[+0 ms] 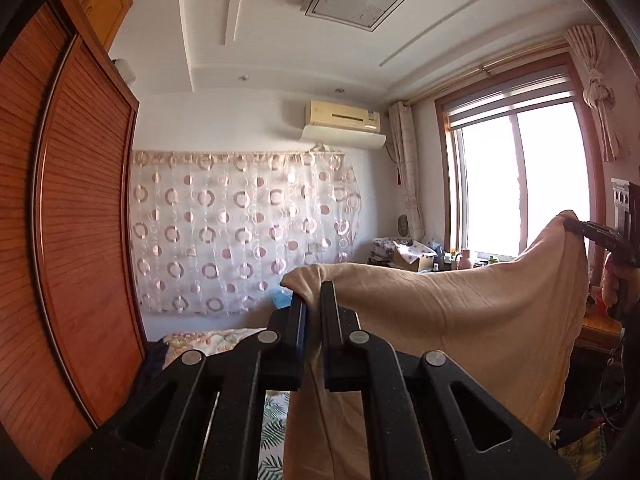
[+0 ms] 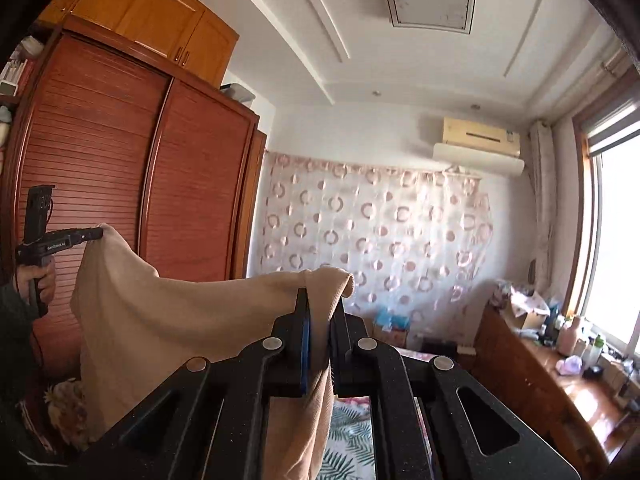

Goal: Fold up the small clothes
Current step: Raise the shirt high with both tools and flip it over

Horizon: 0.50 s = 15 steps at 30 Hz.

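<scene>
Beige garment is held aloft above the bed, stretched level between both tongs. Left gripper is clamped on one top corner, right gripper on the other. Long axis is spanned gripper to gripper; body hangs below; neither hand nearer.

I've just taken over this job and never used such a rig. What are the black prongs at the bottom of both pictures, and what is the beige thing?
Each picture comes from a camera on a hand-held two-finger gripper, looking along its fingers. The left gripper and the right gripper are both shut on the top edge of one beige garment, which hangs spread between them in the air. Each camera also sees the other gripper from the side. Below is a bed with a leaf-print cover. Behind it is a wooden wardrobe.
</scene>
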Available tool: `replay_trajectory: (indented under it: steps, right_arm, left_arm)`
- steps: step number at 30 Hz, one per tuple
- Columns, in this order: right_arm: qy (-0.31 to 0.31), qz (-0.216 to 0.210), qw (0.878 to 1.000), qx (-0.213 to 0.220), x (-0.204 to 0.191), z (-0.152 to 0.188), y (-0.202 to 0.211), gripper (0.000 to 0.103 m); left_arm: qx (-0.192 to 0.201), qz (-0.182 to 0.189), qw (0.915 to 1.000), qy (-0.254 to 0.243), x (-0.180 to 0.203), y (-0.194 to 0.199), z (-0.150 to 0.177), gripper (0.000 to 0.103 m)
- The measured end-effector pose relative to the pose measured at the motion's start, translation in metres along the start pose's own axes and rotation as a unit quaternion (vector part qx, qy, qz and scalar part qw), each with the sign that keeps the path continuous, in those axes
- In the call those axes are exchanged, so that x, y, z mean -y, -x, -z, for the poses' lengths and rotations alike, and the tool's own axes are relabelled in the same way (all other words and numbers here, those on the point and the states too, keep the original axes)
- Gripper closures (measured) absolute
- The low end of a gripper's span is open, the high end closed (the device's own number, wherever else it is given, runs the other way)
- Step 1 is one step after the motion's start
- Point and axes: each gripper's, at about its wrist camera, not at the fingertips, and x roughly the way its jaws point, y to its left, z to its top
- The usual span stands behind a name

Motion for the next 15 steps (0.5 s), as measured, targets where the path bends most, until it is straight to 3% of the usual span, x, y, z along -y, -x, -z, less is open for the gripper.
replay_trajectory:
  steps: [4, 7, 15]
  right_arm:
    - [0.004, 0.005, 1.0, 0.007, -0.004, 0.004, -0.012, 0.096]
    - [0.005, 0.007, 1.0, 0.0, -0.007, 0.029, -0.026, 0.096]
    - [0.008, 0.025, 0.996, -0.088, -0.001, 0.104, -0.131, 0.096]
  left_arm:
    - [0.01, -0.007, 0.9999, -0.005, 0.002, -0.001, -0.006, 0.096]
    - [0.002, -0.012, 0.9999, -0.005, 0.0, -0.013, 0.0, 0.096]
    - [-0.066, -0.033, 0.9972, 0.009, -0.021, -0.102, 0.066, 0.096]
